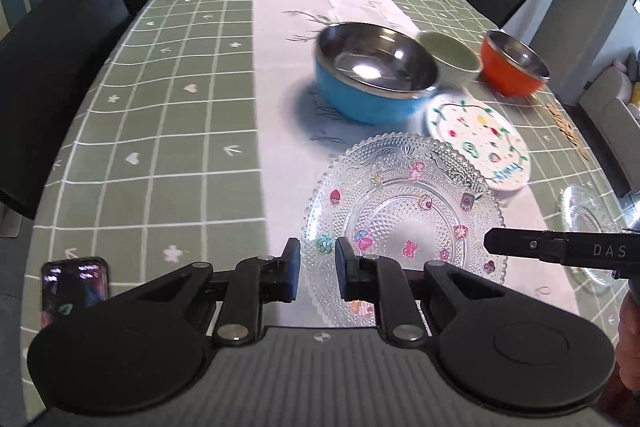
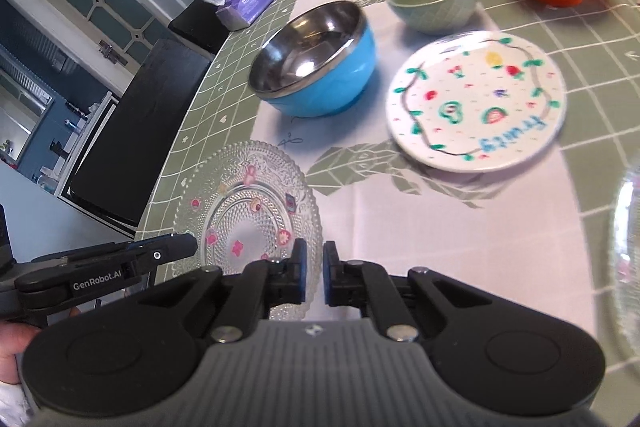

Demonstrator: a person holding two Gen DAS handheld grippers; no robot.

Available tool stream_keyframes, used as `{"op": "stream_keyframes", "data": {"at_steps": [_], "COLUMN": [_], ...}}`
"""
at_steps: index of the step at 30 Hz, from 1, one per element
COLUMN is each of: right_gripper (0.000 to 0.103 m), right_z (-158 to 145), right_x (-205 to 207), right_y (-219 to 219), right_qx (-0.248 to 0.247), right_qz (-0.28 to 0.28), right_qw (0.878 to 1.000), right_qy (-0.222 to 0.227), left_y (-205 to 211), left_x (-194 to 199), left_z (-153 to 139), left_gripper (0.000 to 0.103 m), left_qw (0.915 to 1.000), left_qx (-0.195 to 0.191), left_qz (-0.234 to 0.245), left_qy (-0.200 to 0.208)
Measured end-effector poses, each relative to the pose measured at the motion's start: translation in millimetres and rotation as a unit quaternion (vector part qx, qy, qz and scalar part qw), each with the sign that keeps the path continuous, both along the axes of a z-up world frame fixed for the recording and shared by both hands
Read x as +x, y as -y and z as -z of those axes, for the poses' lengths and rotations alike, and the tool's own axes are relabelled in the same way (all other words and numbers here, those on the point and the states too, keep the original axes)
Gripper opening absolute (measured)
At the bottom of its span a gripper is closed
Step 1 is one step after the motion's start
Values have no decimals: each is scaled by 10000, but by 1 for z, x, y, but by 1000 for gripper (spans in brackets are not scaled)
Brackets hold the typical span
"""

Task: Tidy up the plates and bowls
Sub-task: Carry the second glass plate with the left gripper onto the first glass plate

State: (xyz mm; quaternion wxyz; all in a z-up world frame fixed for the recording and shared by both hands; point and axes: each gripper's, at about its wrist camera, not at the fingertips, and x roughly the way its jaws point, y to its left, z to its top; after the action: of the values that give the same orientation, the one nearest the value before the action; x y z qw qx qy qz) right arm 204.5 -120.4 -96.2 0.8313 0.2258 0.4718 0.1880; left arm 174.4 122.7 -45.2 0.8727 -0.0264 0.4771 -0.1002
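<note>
Likely both grippers are clamped on the sticker-dotted glass plate [image 1: 400, 211]: left gripper [image 1: 316, 269] on its left rim, right gripper [image 2: 315, 273] on its right rim, plate apparently carried near the table's [image 1: 180, 127] front edge. If the hands drift apart or tilt unevenly, the slick rim could slip out and drop. It could also clip the painted plate [image 1: 480, 143] or blue bowl [image 1: 372, 75] just beyond.

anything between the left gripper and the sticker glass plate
Nothing visible. The left gripper sits right at the near rim of the sticker glass plate, with no object between its pads and the rim. The right gripper reaches in over the plate's right edge, off to the side.
</note>
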Motion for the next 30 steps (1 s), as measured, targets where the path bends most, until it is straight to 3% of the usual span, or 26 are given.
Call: {"op": "stream_keyframes", "data": {"at_steps": [14, 22, 30], "right_gripper": [5, 5, 6], "right_z": [-18, -32, -16], "right_x": [-42, -50, -46], "right_y": [115, 184, 231], "right_qx": [-291, -689, -928], "right_qz": [732, 1186, 1601], "right_qw": [9968, 9904, 9816], "right_qy": [-142, -182, -479], "left_y": [115, 181, 230], "left_x": [-2, 6, 16], "left_z": [-2, 3, 24], "left_gripper": [18, 15, 12], "left_qw": [9968, 9906, 9872], "left_qx": [-355, -838, -875], "left_qz": [683, 997, 1141], "left_qy": [-203, -418, -695]}}
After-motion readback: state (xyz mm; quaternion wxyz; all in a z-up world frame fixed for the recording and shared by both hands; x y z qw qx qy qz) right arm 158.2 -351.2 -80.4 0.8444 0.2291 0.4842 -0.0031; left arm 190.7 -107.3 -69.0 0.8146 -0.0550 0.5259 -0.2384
